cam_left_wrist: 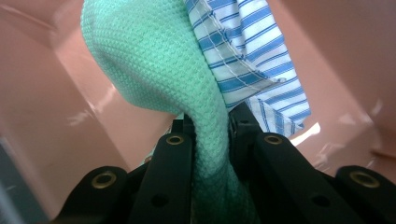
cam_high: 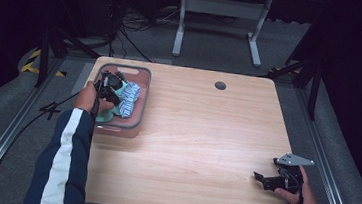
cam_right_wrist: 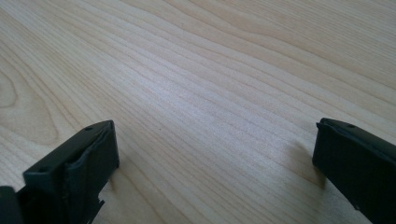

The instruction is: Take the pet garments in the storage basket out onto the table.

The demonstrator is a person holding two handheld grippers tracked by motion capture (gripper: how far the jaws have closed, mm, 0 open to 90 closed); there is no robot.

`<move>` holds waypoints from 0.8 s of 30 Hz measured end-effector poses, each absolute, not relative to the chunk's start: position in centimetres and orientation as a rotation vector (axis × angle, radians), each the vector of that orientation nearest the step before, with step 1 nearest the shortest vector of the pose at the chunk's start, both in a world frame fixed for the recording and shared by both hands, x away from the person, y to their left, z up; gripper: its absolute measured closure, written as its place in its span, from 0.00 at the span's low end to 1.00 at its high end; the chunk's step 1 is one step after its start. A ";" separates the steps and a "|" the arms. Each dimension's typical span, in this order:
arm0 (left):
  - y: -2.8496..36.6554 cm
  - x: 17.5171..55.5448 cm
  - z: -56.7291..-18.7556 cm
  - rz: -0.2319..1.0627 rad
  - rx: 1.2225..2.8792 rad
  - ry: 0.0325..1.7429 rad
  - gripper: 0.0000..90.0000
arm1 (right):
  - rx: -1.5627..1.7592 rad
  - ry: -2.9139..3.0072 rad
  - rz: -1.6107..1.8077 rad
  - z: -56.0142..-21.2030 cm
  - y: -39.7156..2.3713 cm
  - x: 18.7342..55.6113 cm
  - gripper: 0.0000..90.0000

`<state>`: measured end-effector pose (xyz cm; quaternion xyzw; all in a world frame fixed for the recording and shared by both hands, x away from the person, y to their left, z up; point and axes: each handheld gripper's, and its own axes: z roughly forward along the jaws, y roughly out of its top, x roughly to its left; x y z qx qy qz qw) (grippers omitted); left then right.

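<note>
Left hand-held gripper [cam_high: 109,89] lowered into pink bin [cam_high: 144,73] at desk [cam_high: 201,134] far left, right hand-held gripper [cam_high: 268,179] rested near right front edge, green knitted cloth [cam_left_wrist: 159,70] clamped between left jaws beside blue striped cloth [cam_left_wrist: 252,51], right jaws spread wide over bare wood.

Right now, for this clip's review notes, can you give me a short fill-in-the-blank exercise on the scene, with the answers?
1. The left gripper is shut on the ____ cloth.
2. The striped cloth lies in the ____ bin.
3. The right gripper hangs over the table with its jaws ____.

Missing words: green; pink; open
</note>
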<state>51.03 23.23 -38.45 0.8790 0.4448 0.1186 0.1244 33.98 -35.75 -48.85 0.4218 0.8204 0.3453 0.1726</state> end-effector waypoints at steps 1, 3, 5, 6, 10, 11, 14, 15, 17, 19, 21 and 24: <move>23.2 51.0 -38.4 0.346 2.562 1.296 0.90 | 1.197 2.328 0.980 -48.9 -35.7 34.0 0.01; 23.5 50.5 -37.8 0.382 2.516 1.285 0.91 | 1.197 2.328 0.980 -48.9 -35.7 34.0 0.01; 23.8 50.1 -37.2 0.405 2.470 1.271 0.91 | 1.197 2.328 0.980 -48.9 -35.7 34.0 0.01; 23.8 50.1 -37.2 0.405 2.470 1.271 0.91 | 1.197 2.328 0.980 -48.9 -35.7 34.0 0.01; 24.2 49.2 -36.1 0.453 2.406 1.240 0.91 | 1.197 2.327 0.980 -48.9 -35.7 34.0 0.01; 24.2 48.9 -35.8 0.469 2.393 1.230 0.91 | 1.197 2.328 0.980 -48.9 -35.7 34.0 0.01; 24.3 48.5 -35.2 0.490 2.363 1.211 0.91 | 1.197 2.328 0.980 -48.9 -35.7 34.0 0.01; 24.3 48.3 -35.0 0.505 2.355 1.199 0.91 | 1.197 2.328 0.980 -48.9 -35.7 34.0 0.01; 24.3 47.9 -34.6 0.523 2.342 1.188 0.91 | 1.197 2.328 0.980 -48.9 -35.7 34.0 0.01; 24.2 47.5 -34.1 0.531 2.319 1.170 0.91 | 1.197 2.328 0.980 -48.9 -35.7 34.0 0.01; 24.2 47.1 -33.8 0.547 2.301 1.153 0.91 | 1.197 2.328 0.980 -48.9 -35.7 34.0 0.01; 24.3 46.4 -33.1 0.579 2.268 1.140 0.91 | 1.197 2.328 0.980 -48.9 -35.7 34.0 0.01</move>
